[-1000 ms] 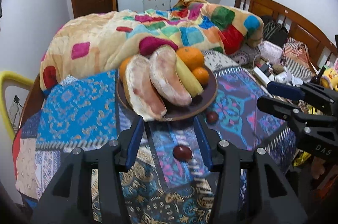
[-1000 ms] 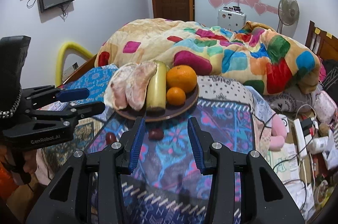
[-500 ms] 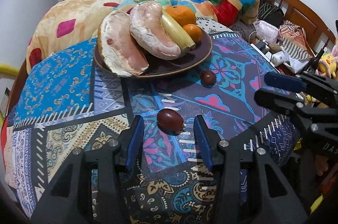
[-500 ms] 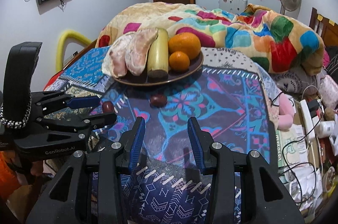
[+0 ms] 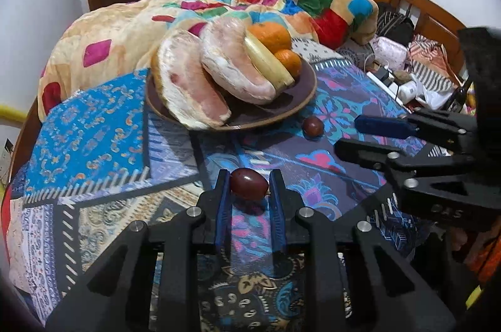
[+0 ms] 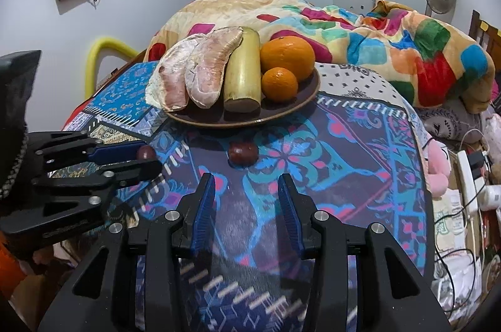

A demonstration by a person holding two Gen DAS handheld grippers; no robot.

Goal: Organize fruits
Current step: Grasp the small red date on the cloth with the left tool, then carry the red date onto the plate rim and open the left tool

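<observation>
left gripper [image 5: 249, 191]: closed in on the near dark red fruit [image 5: 249, 188], which is pinched between the blue pads; contact is seen on both sides in the left wrist view.
left gripper, right wrist view [image 6: 142, 156]: seen side-on at the left edge; only the tip of the pinched fruit is visible past the blue finger, the rest is hidden.
right gripper [image 6: 246, 194]: spread wide, nothing held; it is poised over the patterned cloth [image 6: 328, 163], short of the second fruit.
right gripper, left wrist view [image 5: 350, 134]: seen at the right edge with the fingers apart; the body is cut off by the frame.
second dark red fruit [image 6: 242, 154]: laid on the cloth, just in front of the plate, apart from both grippers.
brown plate [image 6: 300, 100]: set on the cloth behind both small fruits; the far rim is hidden by what is on it.
plate contents: two pomelo segments [image 6: 200, 69], a yellow-green cylindrical piece [image 6: 242, 72] whose kind cannot be told, a large orange [image 6: 287, 56], a small orange [image 6: 279, 84].
pomelo segments, left wrist view [image 5: 194, 81]: the nearer one overhangs the rim and masks part of the plate.
colourful blanket [image 6: 375, 34]: heaped behind the plate; what lies beneath it is not shown.
surface under the cloth: fully covered; whether bed or table cannot be told.
</observation>
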